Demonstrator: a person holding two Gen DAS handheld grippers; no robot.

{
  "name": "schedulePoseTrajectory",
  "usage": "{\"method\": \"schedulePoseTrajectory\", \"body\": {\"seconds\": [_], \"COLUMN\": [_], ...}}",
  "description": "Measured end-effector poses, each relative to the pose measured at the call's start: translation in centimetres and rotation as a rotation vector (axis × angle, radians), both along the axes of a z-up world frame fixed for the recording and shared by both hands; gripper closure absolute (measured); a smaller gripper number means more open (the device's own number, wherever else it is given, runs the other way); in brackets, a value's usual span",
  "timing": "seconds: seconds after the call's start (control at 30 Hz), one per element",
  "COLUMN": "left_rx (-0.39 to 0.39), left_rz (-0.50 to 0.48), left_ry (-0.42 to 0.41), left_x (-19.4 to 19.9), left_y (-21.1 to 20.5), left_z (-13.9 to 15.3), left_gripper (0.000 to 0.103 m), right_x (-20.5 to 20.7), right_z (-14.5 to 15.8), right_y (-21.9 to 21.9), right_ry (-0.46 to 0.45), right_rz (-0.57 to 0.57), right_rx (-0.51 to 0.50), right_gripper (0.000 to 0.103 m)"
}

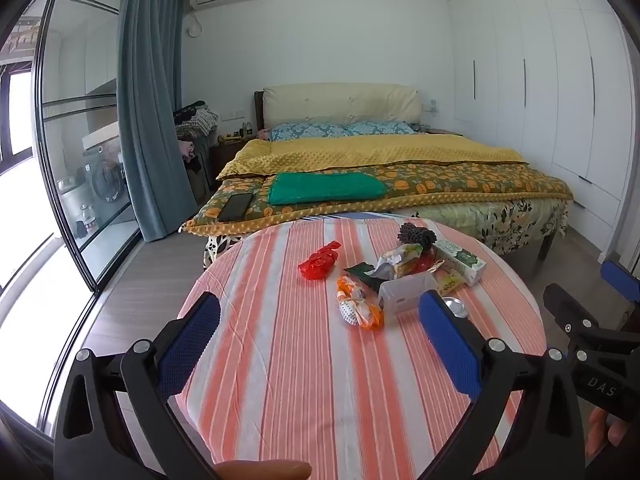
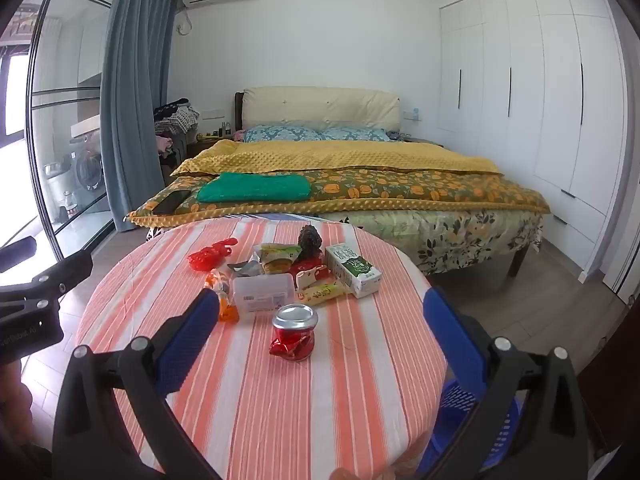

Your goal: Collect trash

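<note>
Now both tools hover over the round striped table (image 2: 280,400), the left gripper (image 1: 320,344) and the right gripper (image 2: 320,340) each spread wide with nothing between the pads. Trash sits toward twelve o'clock: a crushed red can (image 2: 294,334) nearest, a clear plastic box (image 2: 262,292) behind it, a milk carton (image 2: 352,268) at one o'clock, a red wrapper (image 2: 210,256) at eleven.

Round striped table (image 2: 256,400); crushed can (image 2: 294,332), milk carton (image 2: 352,270), wrappers (image 1: 320,266).
</note>
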State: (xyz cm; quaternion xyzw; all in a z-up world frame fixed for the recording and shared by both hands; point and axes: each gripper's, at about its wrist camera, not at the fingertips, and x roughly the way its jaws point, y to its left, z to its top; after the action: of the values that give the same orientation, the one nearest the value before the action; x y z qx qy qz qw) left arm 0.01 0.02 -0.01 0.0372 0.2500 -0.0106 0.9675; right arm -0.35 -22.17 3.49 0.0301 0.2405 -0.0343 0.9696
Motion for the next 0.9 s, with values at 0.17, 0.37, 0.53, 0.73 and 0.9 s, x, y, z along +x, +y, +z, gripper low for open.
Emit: {"method": "schedulePoseTrajectory", "body": {"seconds": [0.17,0.37,0.53,0.73,0.9], "left_rx": [-0.003,-0.006,-0.006,-0.007,-0.007], "left_rz": [0.003,0.003,0.003,0.002,0.0], "left_ry": [0.005,0.013,0.017,0.02,0.02], "left_x": [0.01,0.1,0.22,0.28,0.49], "left_y": [-0.04,-0.21,-0.18,-0.14,-0.15], "left_z": [-0.29,-0.78,-0.79,-0.72,-0.78], "left_gripper": [0.004,0.004,0.004,0.004,0.004], "right_x": [-0.01,-0.05,0.14,0.09,0.12], "right_z": [0.0,0.22,0.04,-0.09,-0.06], "right_y": [0.14,0.3,0.32,0.17,0.1], "right_ry": [0.004,0.006,0.009,0.009,0.01], "right_rz": [-0.001,-0.004,-0.006,-0.007,-0.007], "right_rx": [-0.015,-0.016,-0.018,-0.017,-0.018], "right_gripper": [0.005,0.005,0.005,0.005,0.005]}}
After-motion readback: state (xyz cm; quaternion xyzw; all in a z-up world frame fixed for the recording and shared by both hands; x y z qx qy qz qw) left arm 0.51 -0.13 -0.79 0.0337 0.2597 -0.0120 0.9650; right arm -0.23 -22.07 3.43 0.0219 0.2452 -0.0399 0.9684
